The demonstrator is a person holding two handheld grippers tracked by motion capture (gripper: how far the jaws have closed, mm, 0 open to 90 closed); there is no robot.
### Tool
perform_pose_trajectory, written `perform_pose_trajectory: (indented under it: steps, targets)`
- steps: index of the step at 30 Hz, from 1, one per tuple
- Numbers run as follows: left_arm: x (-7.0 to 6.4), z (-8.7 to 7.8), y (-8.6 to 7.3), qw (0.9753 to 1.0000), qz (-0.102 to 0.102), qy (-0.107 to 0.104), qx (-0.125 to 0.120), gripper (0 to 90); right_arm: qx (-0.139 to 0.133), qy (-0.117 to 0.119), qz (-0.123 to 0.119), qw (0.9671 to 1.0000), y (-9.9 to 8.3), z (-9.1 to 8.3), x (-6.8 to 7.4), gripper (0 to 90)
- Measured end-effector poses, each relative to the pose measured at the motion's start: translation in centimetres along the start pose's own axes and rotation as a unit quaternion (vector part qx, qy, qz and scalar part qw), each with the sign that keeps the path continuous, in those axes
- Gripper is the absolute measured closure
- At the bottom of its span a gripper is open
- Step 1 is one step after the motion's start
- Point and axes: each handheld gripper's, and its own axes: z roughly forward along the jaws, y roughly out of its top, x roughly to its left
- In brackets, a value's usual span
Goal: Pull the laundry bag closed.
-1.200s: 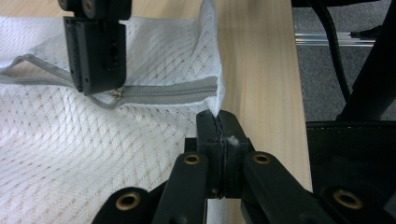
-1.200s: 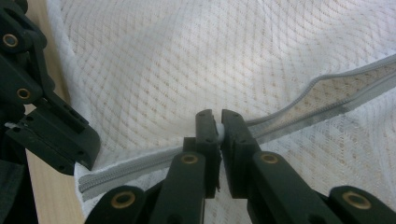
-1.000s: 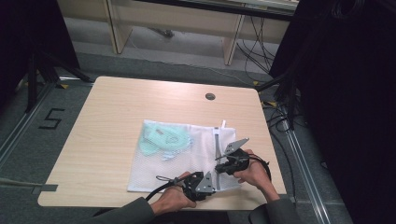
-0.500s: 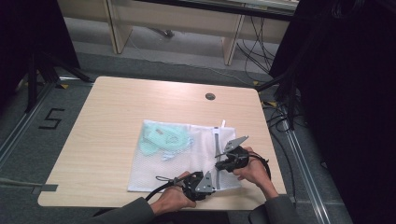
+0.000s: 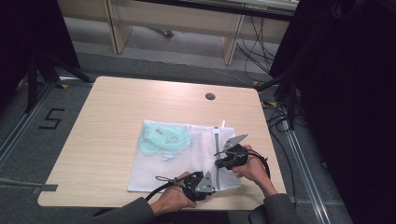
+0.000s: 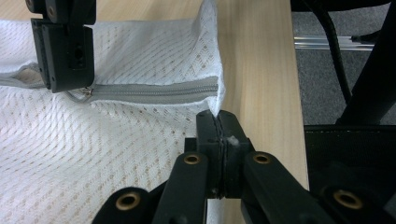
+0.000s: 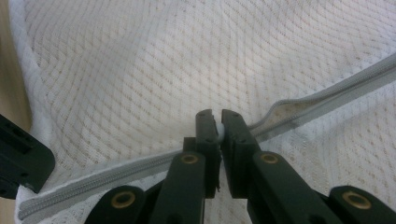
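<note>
Holding mint garment [image 5: 164,138], zippered mesh bag [image 5: 177,163], both grippers clamped

The mesh laundry bag [image 6: 116,154] is showing as white open-weave cloth, matt and slightly rough, with a grey woven zipper tape [image 6: 154,92] and a small metal pull [image 6: 78,95]. The table [image 5: 121,112] is presenting a smooth pale wood-grain laminate. The left gripper [image 6: 218,135] and right gripper [image 7: 215,128] are showing matt black plastic jaws with brass-coloured rivets.
</note>
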Motion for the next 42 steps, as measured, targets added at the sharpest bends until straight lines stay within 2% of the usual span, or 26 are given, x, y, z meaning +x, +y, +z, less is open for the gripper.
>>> perform_pose_trajectory:
  steps: [5, 6, 7, 8, 11, 13, 14, 16, 17, 20, 23, 28, 30, 32, 34, 35, 36, 37, 38, 39, 40, 41, 42]
  targets:
    - [-0.3, -0.2, -0.1, 1.0000, -0.009, 0.000, 0.000, 89.0, 0.004, -0.009, -0.004, 0.9999, 0.2, 0.1, -0.2, 86.3]
    - [-0.3, -0.2, -0.1, 1.0000, -0.008, -0.001, 0.000, 89.0, 0.005, -0.010, -0.003, 0.9999, 0.2, 0.1, -0.2, 86.4]
    - [-0.1, -0.2, 0.0, 1.0000, 0.003, 0.001, -0.001, 89.0, 0.005, -0.008, -0.002, 1.0000, 0.2, 0.2, -0.2, 86.4]
    - [-0.3, -0.1, -0.1, 0.9999, -0.012, -0.001, 0.001, 89.0, 0.005, -0.009, -0.002, 0.9999, 0.2, 0.2, -0.3, 86.3]
    - [-0.2, 0.0, -0.2, 1.0000, -0.001, 0.000, 0.003, 89.0, 0.003, -0.006, 0.000, 1.0000, 0.2, 0.2, -0.4, 86.3]
    - [-0.3, -0.1, -0.2, 1.0000, -0.009, 0.000, 0.001, 89.0, -0.004, -0.010, -0.002, 0.9999, 0.2, 0.4, -0.5, 86.3]
    - [-0.2, -0.1, -0.2, 1.0000, -0.006, -0.003, 0.003, 88.9, 0.001, -0.008, 0.003, 1.0000, 0.3, 0.3, -0.6, 86.3]
    - [-0.2, -0.1, -0.2, 0.9999, -0.014, -0.002, -0.001, 88.9, 0.001, -0.007, 0.004, 1.0000, 0.3, 0.2, -0.7, 86.3]
    - [-0.2, -0.1, -0.2, 0.9998, -0.019, -0.002, -0.002, 88.9, -0.005, -0.008, -0.010, 0.9999, 0.3, 0.3, -0.9, 86.3]
    - [-0.2, -0.1, -0.2, 0.9998, -0.018, -0.004, -0.003, 89.0, -0.002, -0.005, 0.001, 1.0000, 0.3, 0.2, -0.9, 86.3]
    - [-0.4, -0.1, -0.2, 0.9999, 0.001, -0.015, 0.006, 89.1, 0.006, -0.021, 0.001, 0.9998, 0.4, 0.2, -1.0, 86.3]
    - [-0.3, 0.1, -0.3, 0.9999, -0.010, -0.012, 0.005, 89.0, -0.002, -0.026, 0.005, 0.9997, 0.6, 0.3, -1.3, 86.4]
    - [-0.3, 0.1, -0.3, 0.9999, -0.010, -0.011, 0.004, 89.0, 0.003, -0.029, -0.001, 0.9996, 0.8, 0.2, -1.5, 86.3]
    - [-0.3, 0.0, -0.3, 0.9999, -0.008, -0.012, 0.005, 89.0, -0.005, -0.028, 0.002, 0.9996, 0.8, 0.3, -1.5, 86.3]
    - [-0.3, 0.0, -0.3, 0.9999, -0.009, -0.012, 0.006, 88.9, -0.005, -0.037, 0.005, 0.9993, 0.9, 0.4, -1.7, 86.3]
    - [-0.3, 0.0, -0.3, 0.9999, -0.010, -0.011, 0.005, 89.0, 0.003, -0.039, 0.007, 0.9992, 1.0, 0.2, -1.7, 86.3]
    - [-0.3, 0.0, -0.3, 0.9999, -0.011, -0.012, 0.005, 88.9, -0.007, -0.036, -0.008, 0.9993, 1.0, 0.5, -1.9, 86.3]
    - [-0.3, 0.0, -0.2, 0.9999, -0.009, -0.012, 0.007, 89.0, -0.007, -0.040, 0.003, 0.9992, 1.0, 0.5, -1.8, 86.3]
    - [-0.3, 0.0, -0.2, 0.9999, -0.009, -0.012, 0.004, 88.9, -0.003, -0.039, 0.004, 0.9992, 1.1, 0.5, -1.9, 86.3]
    - [-0.4, 0.1, -0.2, 0.9999, -0.008, -0.013, 0.005, 88.9, -0.003, -0.048, 0.007, 0.9988, 1.1, 0.5, -2.0, 86.3]
    - [-0.4, 0.1, -0.3, 0.9998, -0.011, -0.013, 0.005, 89.0, -0.007, -0.044, 0.007, 0.9990, 1.1, 0.4, -2.1, 86.3]
    - [-0.5, 0.1, -0.3, 0.9998, -0.008, -0.016, 0.007, 88.9, -0.001, -0.042, 0.019, 0.9989, 1.1, 0.3, -2.0, 86.3]
    - [-0.6, 0.1, -0.3, 0.9998, -0.010, -0.018, 0.005, 88.9, -0.008, -0.048, 0.014, 0.9987, 1.1, 0.4, -2.2, 86.3]
